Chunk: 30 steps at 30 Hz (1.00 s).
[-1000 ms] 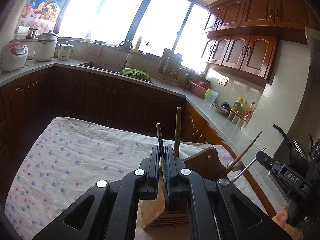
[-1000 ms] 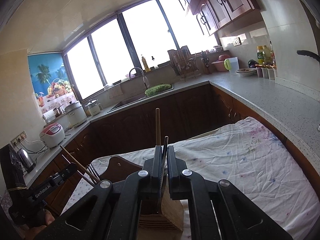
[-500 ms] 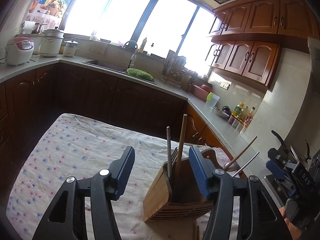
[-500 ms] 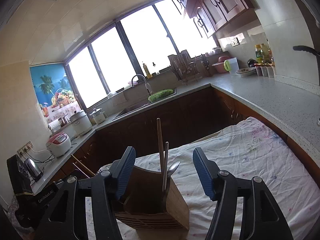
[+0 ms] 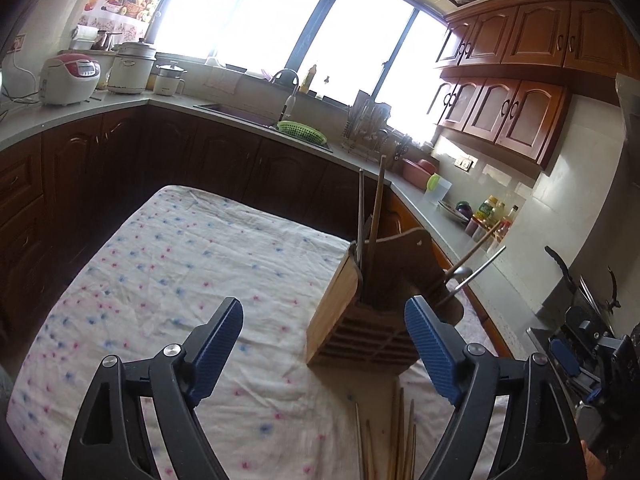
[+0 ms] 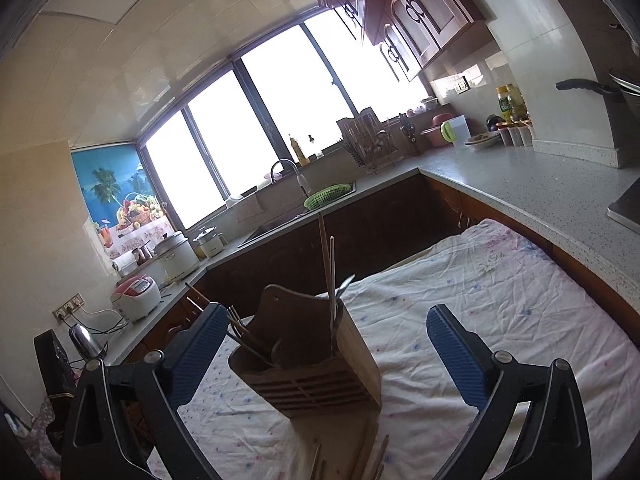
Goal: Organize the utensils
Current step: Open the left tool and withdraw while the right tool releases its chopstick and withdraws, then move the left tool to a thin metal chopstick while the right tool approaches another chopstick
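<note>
The slatted wooden utensil holder (image 5: pixel 360 320) is stood on the desk under a white flower-printed cloth (image 5: pixel 180 280), with a wooden-handled utensil (image 5: pixel 376 216) and a thin metal one (image 5: pixel 361 216) upright in it. Both the left gripper (image 5: pixel 324 344) and the right gripper (image 6: pixel 324 352) are spread wide with nothing held. Loose wooden chopsticks (image 5: pixel 400 432) are left on the desk just in front of the holder. The holder could be tipped if it were nudged by an approaching finger, since tall handles lean out of it. The chopsticks are cut off by the frame edge, so they cannot be counted; the holder's compartments are hidden.
</note>
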Motion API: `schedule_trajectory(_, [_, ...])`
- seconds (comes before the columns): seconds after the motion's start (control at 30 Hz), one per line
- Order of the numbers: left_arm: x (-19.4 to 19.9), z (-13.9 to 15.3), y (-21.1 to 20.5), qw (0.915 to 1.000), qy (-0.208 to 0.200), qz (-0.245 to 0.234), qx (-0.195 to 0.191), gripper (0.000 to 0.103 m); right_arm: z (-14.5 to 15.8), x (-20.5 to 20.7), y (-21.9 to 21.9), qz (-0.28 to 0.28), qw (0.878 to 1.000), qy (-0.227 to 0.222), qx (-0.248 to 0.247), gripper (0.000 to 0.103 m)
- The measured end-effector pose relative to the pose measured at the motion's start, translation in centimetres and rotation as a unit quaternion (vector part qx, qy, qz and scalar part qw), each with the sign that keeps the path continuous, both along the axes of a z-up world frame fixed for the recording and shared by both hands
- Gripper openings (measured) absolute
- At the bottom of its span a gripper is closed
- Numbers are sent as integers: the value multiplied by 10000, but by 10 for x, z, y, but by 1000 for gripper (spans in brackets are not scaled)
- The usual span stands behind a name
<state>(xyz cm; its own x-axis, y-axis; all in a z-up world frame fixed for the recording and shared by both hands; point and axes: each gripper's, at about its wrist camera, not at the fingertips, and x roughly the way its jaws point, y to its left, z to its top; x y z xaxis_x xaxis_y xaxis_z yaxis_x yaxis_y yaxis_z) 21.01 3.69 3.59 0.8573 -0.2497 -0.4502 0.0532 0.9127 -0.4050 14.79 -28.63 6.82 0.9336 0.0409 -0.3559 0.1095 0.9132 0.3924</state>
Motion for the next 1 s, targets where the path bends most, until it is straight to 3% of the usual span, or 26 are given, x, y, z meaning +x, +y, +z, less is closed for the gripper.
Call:
schedule_trajectory(0.53, [-69,-34,-1,9971,759,-25,91,83,-59,-75,0,-68,9964,834,158,101])
schedule_trajectory(1.0, [-59,-43,-22,9918,1172,-329,395,83,-80,-84,-4,-99,9930,1144,289,101])
